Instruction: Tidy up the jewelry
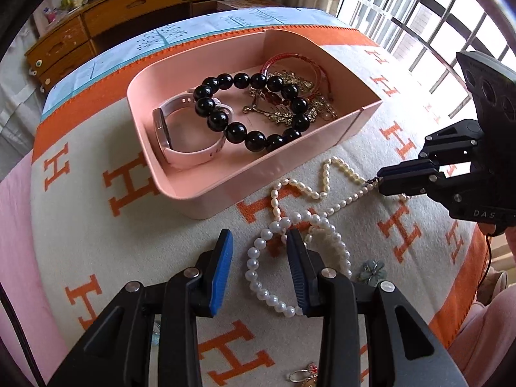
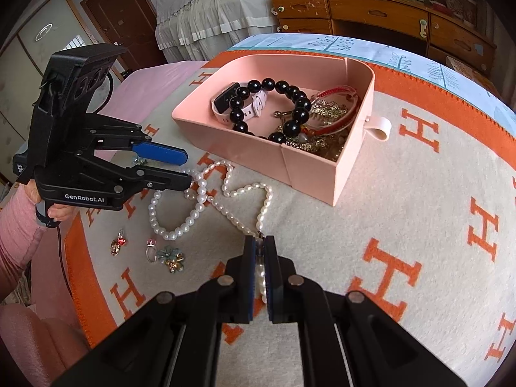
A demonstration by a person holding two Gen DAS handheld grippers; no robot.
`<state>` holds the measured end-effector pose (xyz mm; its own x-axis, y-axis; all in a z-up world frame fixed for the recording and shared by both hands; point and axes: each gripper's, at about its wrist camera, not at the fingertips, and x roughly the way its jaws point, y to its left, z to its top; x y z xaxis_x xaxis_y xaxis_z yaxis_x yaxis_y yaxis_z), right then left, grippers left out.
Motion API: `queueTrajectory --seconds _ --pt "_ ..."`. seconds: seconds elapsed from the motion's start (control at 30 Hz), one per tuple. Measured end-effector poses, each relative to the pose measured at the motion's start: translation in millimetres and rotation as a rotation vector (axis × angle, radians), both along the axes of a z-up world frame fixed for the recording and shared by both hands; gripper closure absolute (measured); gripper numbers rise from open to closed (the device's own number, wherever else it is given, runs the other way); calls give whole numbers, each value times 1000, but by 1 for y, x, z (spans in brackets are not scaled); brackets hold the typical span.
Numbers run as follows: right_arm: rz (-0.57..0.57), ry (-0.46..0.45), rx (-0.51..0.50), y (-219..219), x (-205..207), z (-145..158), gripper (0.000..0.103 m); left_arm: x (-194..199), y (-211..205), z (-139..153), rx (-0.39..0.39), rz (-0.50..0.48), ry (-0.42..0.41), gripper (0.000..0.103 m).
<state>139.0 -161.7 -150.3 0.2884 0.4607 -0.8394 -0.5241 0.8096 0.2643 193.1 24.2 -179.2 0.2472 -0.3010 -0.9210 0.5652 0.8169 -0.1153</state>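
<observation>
The right gripper [image 2: 260, 245] is clamped on one end of a pearl necklace [image 2: 225, 187] that trails across the orange-lettered blanket [image 2: 403, 225] toward the left gripper [image 2: 188, 169]. That gripper's jaws stand apart over a loop of pearls. Behind sits a pink tray [image 2: 258, 161] holding a black bead bracelet [image 2: 283, 103] and a watch [image 2: 225, 101].

Bead bracelet [image 1: 251, 113] in box [image 1: 206, 200], pearl necklace [image 1: 309, 200] before it
</observation>
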Motion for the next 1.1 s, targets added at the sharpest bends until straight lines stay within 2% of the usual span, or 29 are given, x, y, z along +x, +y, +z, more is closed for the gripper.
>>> queueTrajectory --seconds 0.07,0.1,0.13,0.23,0.37,0.43,0.53,0.7,0.9,1.1 --pt "-5 7 2 -1 1 -2 98 0 -4 2 20 -39 27 81" --pt "-8 9 3 -1 2 -2 98 -1 -7 3 35 -66 39 90" --pt "-12 12 7 -1 2 -2 98 -1 -17 5 64 -95 35 94" --pt "-25 9 20 -3 3 -2 98 -8 -35 7 160 -144 5 98" --pt "-44 -12 57 -7 0 8 98 -13 -45 9 212 -72 -21 98" --pt "-55 -28 88 -9 -3 18 98 -15 -43 13 187 -16 -13 98" --pt "-65 -71 127 -10 -8 38 98 -20 -34 25 107 64 5 98" --pt "-69 -164 175 -6 -14 81 98 -28 -26 66 7 146 -24 98" --pt "-99 -274 218 1 -12 129 98 -23 -20 119 -48 197 -120 98" --pt "-171 -333 247 2 3 153 98 5 -15 159 -93 271 -210 98"
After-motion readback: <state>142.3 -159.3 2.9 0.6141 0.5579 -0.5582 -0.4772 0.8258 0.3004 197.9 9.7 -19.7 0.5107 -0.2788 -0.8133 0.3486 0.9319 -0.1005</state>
